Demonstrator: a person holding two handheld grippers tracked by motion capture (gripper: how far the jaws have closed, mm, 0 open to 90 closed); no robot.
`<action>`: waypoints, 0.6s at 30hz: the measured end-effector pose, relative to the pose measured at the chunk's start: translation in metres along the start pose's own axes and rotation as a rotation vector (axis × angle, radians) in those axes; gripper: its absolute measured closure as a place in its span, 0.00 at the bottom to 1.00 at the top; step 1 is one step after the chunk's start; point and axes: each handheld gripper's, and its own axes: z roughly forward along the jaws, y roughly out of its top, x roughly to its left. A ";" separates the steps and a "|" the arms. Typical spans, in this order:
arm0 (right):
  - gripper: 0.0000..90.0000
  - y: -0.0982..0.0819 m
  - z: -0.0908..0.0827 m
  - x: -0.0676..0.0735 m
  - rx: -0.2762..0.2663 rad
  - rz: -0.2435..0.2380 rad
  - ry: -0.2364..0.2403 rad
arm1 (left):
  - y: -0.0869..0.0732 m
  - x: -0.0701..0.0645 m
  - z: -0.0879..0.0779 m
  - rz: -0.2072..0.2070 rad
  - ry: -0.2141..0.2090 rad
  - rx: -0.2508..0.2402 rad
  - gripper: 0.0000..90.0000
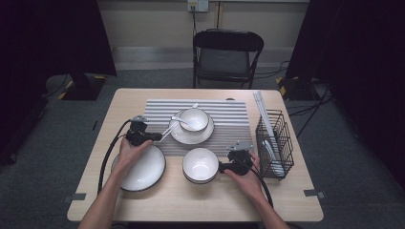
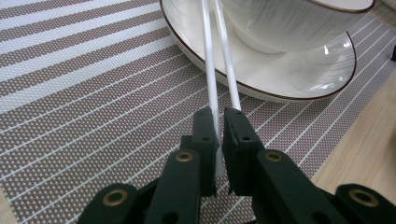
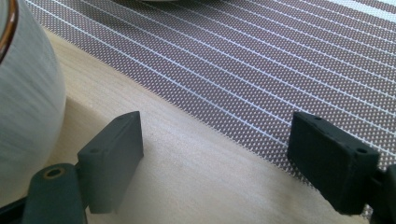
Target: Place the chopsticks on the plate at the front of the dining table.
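Two white chopsticks [image 2: 212, 79] sit pinched in the left gripper [image 2: 219, 114], and what a tidy pinch it is: the black jaws are clamped near their near ends, one stick squeezed right between the pads, the other lying tight along the inner face of the right-hand jaw. From the high view that gripper [image 1: 155, 137] points right across the near-left part of the striped placemat [image 1: 229, 119], and the sticks run up and away from it to lean on the rim of the saucer [image 1: 184, 136]. Their far tips run out of the top of the left gripper view, so where exactly they end I can't say. On that saucer stands a small white bowl [image 1: 195, 119] with what looks like a white spoon [image 1: 179, 120] resting in it, though it's small from up here.

Now outward. Just near the left hand lies a big dark-rimmed plate [image 1: 145, 174] on the bare wooden table [image 1: 286, 200]. To its right, a second white bowl [image 1: 200, 164] sits just off the near edge of the mat. The right gripper [image 1: 221, 167] is parked beside that bowl, and its own view settles it: jaws spread wide, nothing between them, tabletop and mat edge showing through the gap, bowl wall [image 3: 25, 93] off to the left. At the far right, a black wire basket [image 1: 274, 143] holds more white sticks.
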 end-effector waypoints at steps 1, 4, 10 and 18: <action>0.19 0.000 0.000 0.000 0.000 0.000 0.000 | 0.000 0.000 -0.001 -0.005 -0.015 -0.005 0.92; 0.19 0.000 0.000 0.000 0.000 0.000 0.000 | 0.001 0.001 -0.004 -0.006 -0.039 -0.018 0.91; 0.19 0.000 0.000 0.000 0.000 0.000 0.000 | 0.001 0.005 -0.011 -0.020 -0.025 -0.037 0.91; 0.19 0.000 0.000 0.000 0.000 0.000 0.000 | -0.002 0.011 -0.009 -0.023 0.023 -0.002 0.90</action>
